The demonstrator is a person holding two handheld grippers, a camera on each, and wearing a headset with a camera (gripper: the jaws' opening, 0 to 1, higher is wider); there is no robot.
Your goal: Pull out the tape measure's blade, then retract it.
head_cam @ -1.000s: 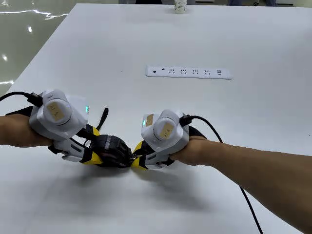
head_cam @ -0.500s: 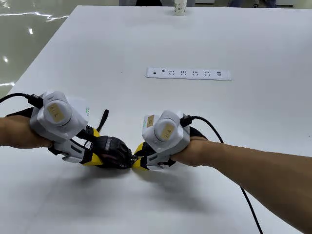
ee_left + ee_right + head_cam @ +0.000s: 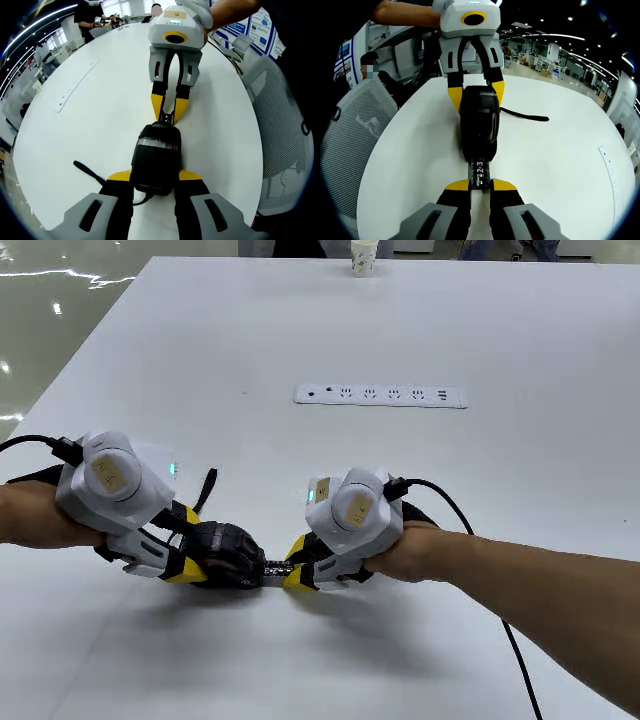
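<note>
Where right gripper [image 3: 481, 187] pinches blade [image 3: 480, 172], open table [image 3: 470, 330] surrounds.

A wide white table [image 3: 520, 350] with a rounded corner spreads across the head view, its matte top evenly lit. A white power strip [image 3: 380, 395] lies flat near its middle, and a paper cup [image 3: 364, 254] stands at the far edge. Off the left side, a glossy floor [image 3: 45, 310] mirrors streaks of ceiling light. In the left gripper view a grey mesh office chair [image 3: 280, 125] stands just beside the table, with blue posters [image 3: 257, 25] on the wall behind it. The right gripper view shows a dark ceiling with strip lights [image 3: 555, 35] above an open office of desks [image 3: 540, 62].
</note>
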